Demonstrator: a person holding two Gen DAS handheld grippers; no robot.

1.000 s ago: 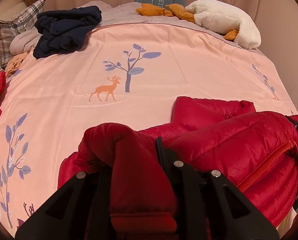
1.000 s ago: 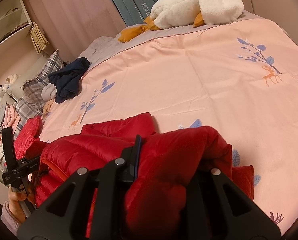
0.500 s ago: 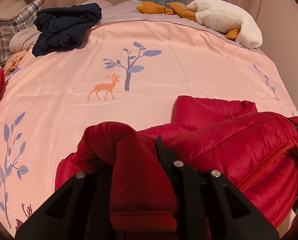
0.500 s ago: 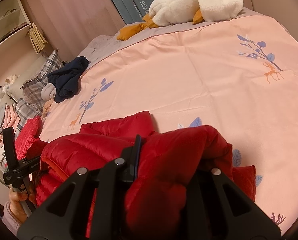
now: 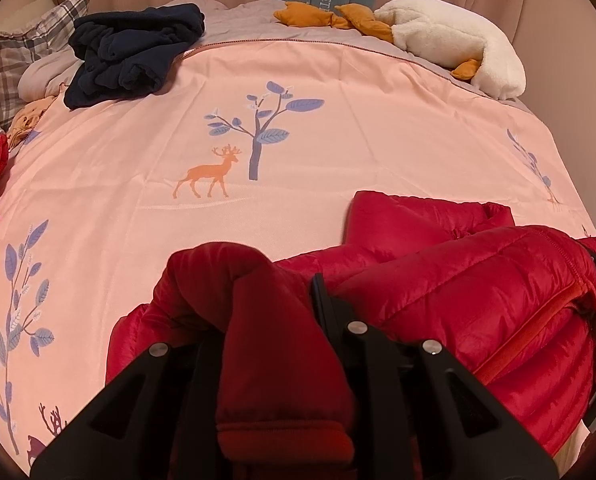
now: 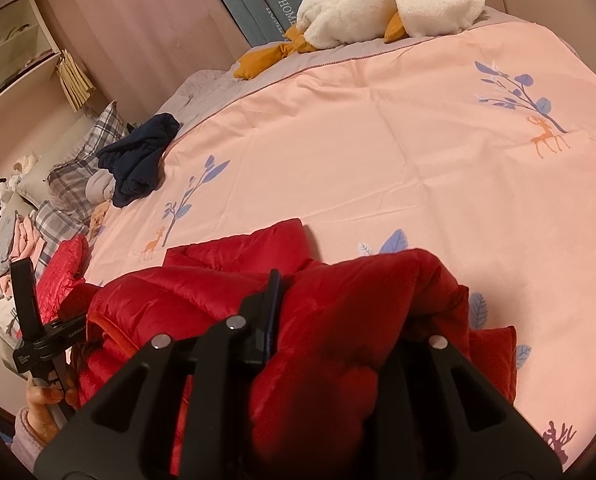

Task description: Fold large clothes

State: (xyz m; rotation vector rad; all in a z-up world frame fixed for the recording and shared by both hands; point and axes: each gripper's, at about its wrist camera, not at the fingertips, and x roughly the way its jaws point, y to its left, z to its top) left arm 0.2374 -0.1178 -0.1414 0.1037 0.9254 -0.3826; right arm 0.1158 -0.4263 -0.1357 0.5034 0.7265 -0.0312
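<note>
Red puffer jacket [image 5: 477,296] lies bunched across lower half of frame on pink deer-print duvet [image 5: 298,112]. Left gripper [image 5: 274,312] clamped on ribbed sleeve cuff [image 5: 282,436]; right gripper [image 6: 333,312] pinching padded fabric fold, jaws near closed. Judged step: carrying both held ends over jacket body. Advice: move both grippers level, keep fabric taut, lay sleeves flat before releasing; slippery shell may slide.

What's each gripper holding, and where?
Both hold the red puffer jacket: left gripper by a sleeve near its cuff, right gripper by a bunched sleeve or edge.
</note>
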